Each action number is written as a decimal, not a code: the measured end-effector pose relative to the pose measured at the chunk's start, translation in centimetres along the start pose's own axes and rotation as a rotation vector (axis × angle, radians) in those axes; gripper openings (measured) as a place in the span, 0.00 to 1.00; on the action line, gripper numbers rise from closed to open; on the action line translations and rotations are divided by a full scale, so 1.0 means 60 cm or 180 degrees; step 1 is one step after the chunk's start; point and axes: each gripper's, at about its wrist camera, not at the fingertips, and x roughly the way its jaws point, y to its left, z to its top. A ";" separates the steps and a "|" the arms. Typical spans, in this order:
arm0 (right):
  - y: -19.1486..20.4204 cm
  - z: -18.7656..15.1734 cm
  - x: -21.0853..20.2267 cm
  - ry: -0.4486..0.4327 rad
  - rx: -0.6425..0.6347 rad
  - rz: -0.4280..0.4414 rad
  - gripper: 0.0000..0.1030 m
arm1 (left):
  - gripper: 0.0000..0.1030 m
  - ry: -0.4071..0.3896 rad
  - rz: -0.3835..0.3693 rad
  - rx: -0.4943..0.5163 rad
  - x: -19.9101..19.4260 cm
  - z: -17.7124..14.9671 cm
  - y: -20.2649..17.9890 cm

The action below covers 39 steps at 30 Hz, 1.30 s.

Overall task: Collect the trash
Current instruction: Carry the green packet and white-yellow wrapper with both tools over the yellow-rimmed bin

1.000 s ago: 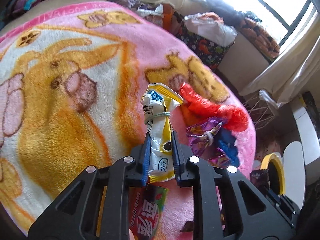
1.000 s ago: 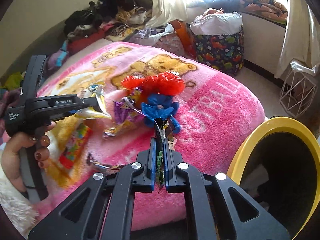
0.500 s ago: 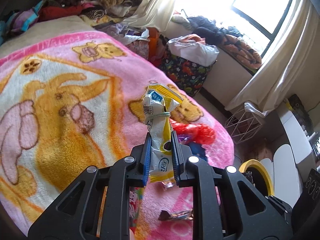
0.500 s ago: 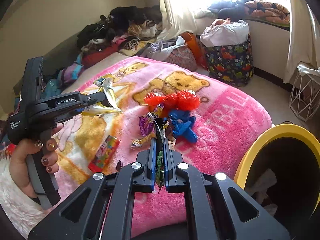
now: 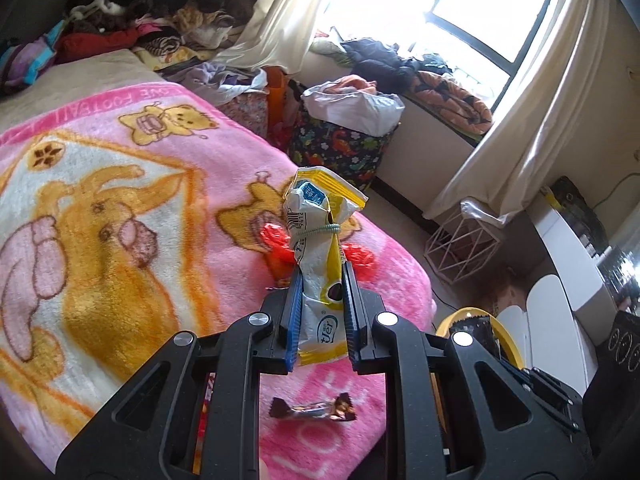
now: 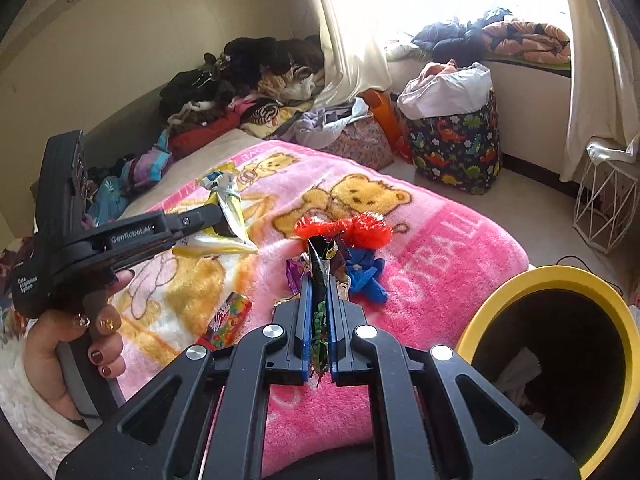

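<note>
While both grippers are up over the bed, each one holds a piece of trash. The left gripper (image 5: 320, 312) is squeezed tight on a yellow and white snack bag (image 5: 320, 240) with a green band tied around it. The right gripper (image 6: 319, 328) is pressed almost flat on a thin dark wrapper (image 6: 322, 272) that sticks up between its blue pads.

From the left wrist view, a small brown candy wrapper (image 5: 314, 408) lies on the pink blanket (image 5: 100, 220) just under the gripper. Only a bit of the yellow trash bin (image 5: 476, 320) peeks out past the bed there, low on the right.

From the right wrist view, the yellow trash bin (image 6: 560, 360) is big and close on the right, beside the bed, with some paper inside. This view also shows the person's hand (image 6: 68, 352) with dark painted nails holding the left gripper (image 6: 224, 220), and the yellow snack bag (image 6: 224, 216) from the side. More trash lies on the pink blanket (image 6: 440, 264): a red crinkly piece (image 6: 352, 230), a blue piece (image 6: 366, 276), a purple wrapper (image 6: 296, 274) and a colorful candy box (image 6: 226, 320). The left wrist view hides most of these behind the bag; only some red shows.
</note>
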 end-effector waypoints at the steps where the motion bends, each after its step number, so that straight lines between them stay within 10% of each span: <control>1: -0.001 0.001 -0.004 -0.0013 0.0007 -0.0009 0.06 | 0.12 -0.0003 -0.0017 0.0018 -0.002 -0.001 -0.005; 39: -0.139 -0.017 -0.125 -0.0412 0.0593 -0.0508 0.06 | 0.12 0.0138 -0.0442 0.0564 -0.002 -0.054 -0.157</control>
